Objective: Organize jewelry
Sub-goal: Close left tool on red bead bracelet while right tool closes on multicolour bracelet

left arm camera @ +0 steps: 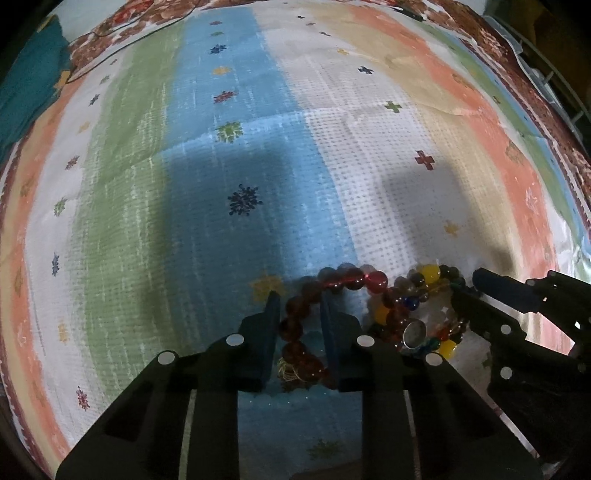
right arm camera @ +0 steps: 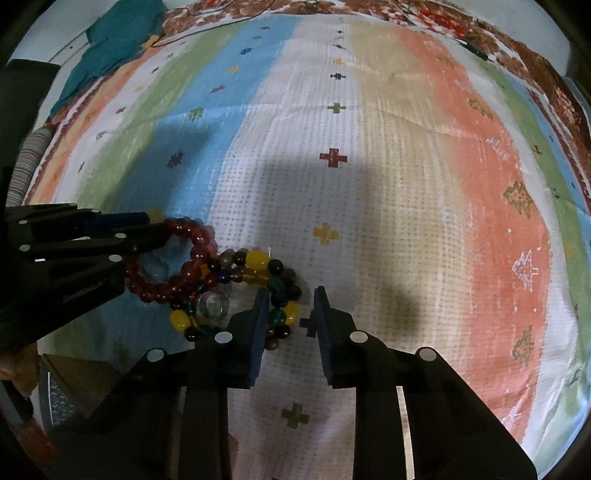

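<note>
A dark red bead bracelet (left arm camera: 295,332) lies on the striped cloth (left arm camera: 258,166). My left gripper (left arm camera: 299,295) points down over it. One strand runs up the gap between the pads, which stand a little wider than the beads. A multicolour bead bracelet (right arm camera: 258,262) lies tangled against the red bracelet (right arm camera: 184,229), with a round silver ring (left arm camera: 413,332) beside them. My right gripper (right arm camera: 291,291) straddles the multicolour strand. The beads rest by its left finger (right arm camera: 258,325), and a gap shows before the right one. Each view shows the other gripper, the right (left arm camera: 467,286) and the left (right arm camera: 159,227).
A teal cloth (right arm camera: 110,48) lies bunched at the far left corner. The cloth's brown patterned border (right arm camera: 517,48) runs along the far and right edges, and a thin dark cable (left arm camera: 122,33) crosses it. A wire rack (left arm camera: 554,85) stands past the right edge.
</note>
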